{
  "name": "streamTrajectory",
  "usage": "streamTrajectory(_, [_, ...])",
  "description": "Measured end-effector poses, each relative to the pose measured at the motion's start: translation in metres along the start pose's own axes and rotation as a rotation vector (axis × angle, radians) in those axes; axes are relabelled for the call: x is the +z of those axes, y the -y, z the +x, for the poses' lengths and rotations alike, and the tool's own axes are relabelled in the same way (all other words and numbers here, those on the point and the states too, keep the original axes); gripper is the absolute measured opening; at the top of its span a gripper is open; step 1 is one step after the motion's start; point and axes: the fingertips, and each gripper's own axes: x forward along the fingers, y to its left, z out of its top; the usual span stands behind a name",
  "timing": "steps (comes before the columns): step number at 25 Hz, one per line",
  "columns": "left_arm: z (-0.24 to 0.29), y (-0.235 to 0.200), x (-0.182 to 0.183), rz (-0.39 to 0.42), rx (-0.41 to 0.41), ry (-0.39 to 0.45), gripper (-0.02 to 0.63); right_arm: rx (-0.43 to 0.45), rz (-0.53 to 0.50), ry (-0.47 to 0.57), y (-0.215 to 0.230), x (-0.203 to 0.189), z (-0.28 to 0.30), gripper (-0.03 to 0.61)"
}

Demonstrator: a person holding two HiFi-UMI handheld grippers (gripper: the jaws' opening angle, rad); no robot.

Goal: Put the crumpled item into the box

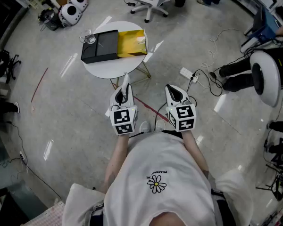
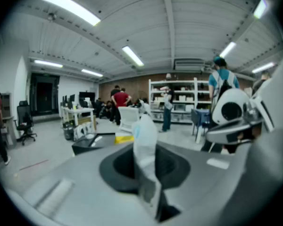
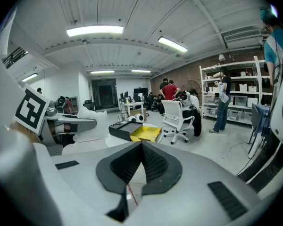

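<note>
Lower centre of the head view, my left gripper (image 1: 126,87) is clamped on the crumpled paper (image 2: 145,140) to carry it to the box (image 1: 100,55) upper centre; right gripper (image 1: 172,91) pinched together, empty.

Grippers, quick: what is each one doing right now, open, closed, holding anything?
Left gripper: closed on the white crumpled item.
Right gripper: closed, nothing between its jaws.

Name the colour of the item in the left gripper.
White with a pale blue patch; the crumpled item shows best in the left gripper view.
</note>
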Motion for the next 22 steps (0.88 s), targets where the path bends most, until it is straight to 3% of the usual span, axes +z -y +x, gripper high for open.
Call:
streamTrajectory(6, [-0.001, 0.001, -0.003, -0.015, 0.003, -0.001, 0.043, 0.007, -0.007, 0.002, 0.005, -0.003, -0.002, 0.000])
streamTrajectory(12, [0.002, 0.011, 0.003, -0.059, 0.017, 0.011, 0.043, 0.068, 0.038, 0.024, 0.011, -0.002, -0.008, 0.000])
streamTrajectory(22, [-0.007, 0.041, 0.008, -0.046, 0.025, 0.039, 0.043, 0.117, 0.059, 0.038, 0.021, -0.018, -0.016, 0.000])
